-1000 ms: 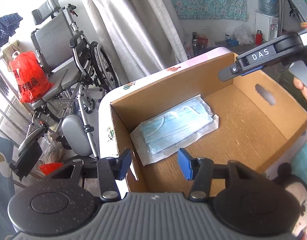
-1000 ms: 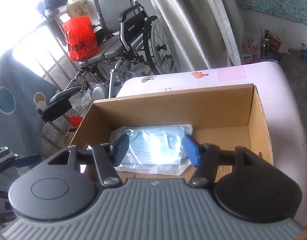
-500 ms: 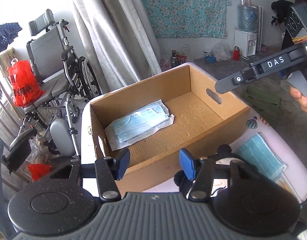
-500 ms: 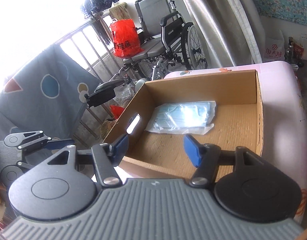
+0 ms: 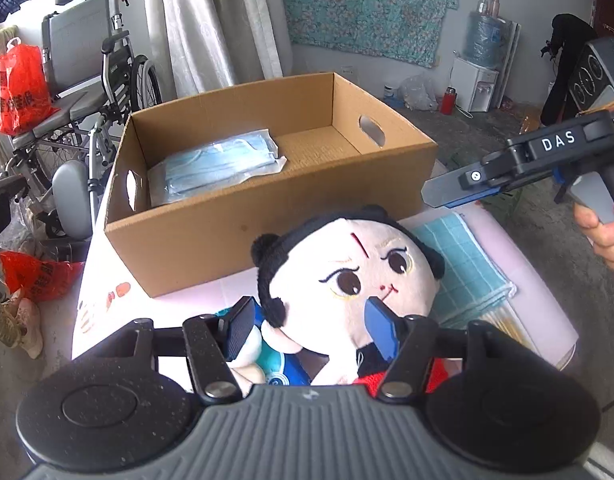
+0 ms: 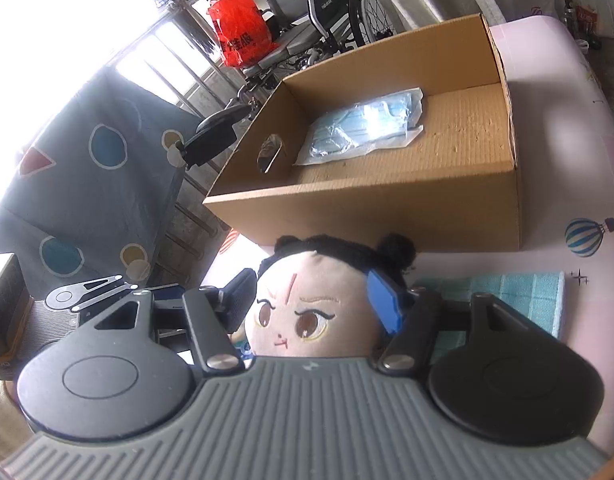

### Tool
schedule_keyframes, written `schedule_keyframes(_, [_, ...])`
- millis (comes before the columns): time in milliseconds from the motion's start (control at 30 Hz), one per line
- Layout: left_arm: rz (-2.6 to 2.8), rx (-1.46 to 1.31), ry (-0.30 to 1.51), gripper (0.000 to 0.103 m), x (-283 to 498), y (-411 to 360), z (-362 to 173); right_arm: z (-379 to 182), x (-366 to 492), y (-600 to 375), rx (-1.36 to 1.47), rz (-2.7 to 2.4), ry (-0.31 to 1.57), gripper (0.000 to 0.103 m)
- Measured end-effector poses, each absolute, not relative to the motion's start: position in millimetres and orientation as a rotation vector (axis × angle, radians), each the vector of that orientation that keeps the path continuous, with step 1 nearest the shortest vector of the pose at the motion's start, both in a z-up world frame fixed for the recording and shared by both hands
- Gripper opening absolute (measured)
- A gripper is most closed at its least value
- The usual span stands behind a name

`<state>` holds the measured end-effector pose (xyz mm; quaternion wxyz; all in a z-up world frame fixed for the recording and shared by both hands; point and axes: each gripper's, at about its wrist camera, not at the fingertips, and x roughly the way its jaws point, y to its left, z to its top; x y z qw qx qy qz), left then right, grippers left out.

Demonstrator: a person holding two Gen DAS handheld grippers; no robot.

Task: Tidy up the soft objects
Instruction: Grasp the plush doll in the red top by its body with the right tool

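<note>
The doll [image 5: 347, 272] is lying on its back on the pink table [image 6: 547, 80], its black-haired head pointing toward the cardboard box [image 5: 267, 224] and sitting just beside the box's near wall. A blue and red costume is showing below its chin in the left wrist view. A teal towel [image 5: 463, 264] is lying flat on the table just beside the doll's head, on the side toward the right gripper, and the head is overlapping its edge. The left gripper [image 5: 313, 326] is hovering low over the doll with its fingers spread wide, one black pad near the doll's hair, one blue pad in front of its cheek; whether either pad is touching the fabric cannot be told. The right gripper [image 6: 319, 298] is also standing open, its fingers straddling the doll's head from the other side, gripping nothing. In the left wrist view the right gripper [image 5: 519, 168] is showing from the side, held in a bare hand [image 5: 605, 236]. Inside the box a clear pack of face masks [image 5: 219, 168] is lying flat on the floor toward one end, the other end showing bare cardboard. Beyond the table a wheelchair [image 5: 91, 80] is standing with a red bag [image 5: 21, 88] hanging on it, next to pale curtains [image 5: 211, 24].
</note>
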<state>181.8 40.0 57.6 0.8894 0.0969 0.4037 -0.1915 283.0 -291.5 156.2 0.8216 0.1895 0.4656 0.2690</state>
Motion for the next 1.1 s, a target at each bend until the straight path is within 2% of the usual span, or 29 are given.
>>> schedule_keyframes(67, [-0.408,0.200,0.851,0.064,175,33,45,146,275,-291,0.406,0.580,1.003,0.063])
schedule_keyframes(167, [-0.435,0.160,0.879,0.072,170,28,31,130,265,-292,0.429,0.588,1.044,0.067])
schedule_keyframes(467, [-0.453,0.158,0.928,0.079,174,11,-1,97,245,-281,0.411,0.627,1.132,0.073])
schedule_keyframes(600, [-0.461,0.135,0.944,0.086,181,8,-11,83,246,-278,0.465,0.646,1.164,0.076])
schedule_keyframes(967, [-0.511,0.040,1.014,0.091,199,2,-34,43,260,-252,0.541,0.665,1.236,0.078])
schedule_keyframes(1100, [-0.518,0.029,1.024,0.087,201,4,-37,41,258,-245,0.516,0.669,1.204,0.074])
